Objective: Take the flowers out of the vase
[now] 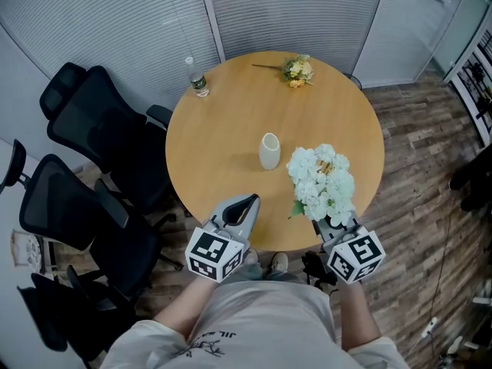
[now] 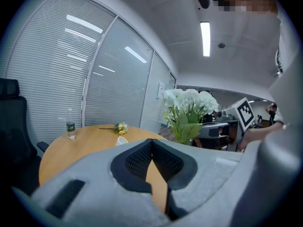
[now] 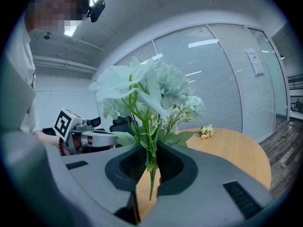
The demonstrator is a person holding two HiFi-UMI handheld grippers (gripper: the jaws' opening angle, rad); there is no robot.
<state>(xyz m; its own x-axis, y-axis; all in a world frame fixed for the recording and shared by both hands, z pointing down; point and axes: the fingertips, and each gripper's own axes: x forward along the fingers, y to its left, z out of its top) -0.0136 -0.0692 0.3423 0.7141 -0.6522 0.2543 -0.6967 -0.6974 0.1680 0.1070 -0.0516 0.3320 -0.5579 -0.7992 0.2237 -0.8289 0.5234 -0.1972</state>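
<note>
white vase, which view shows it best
The head view: the white vase stands whole and upright on the table. The left gripper view shows only its rim. The right gripper view misses it.

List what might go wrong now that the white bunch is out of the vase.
1. The right gripper grips only the thin stems low down; the top-heavy white flowers may tip or slip out.
2. The bunch hangs near the table's edge, so a drop might land on the floor.
3. The empty vase stands close by; a sweep leftward could knock it over.
</note>
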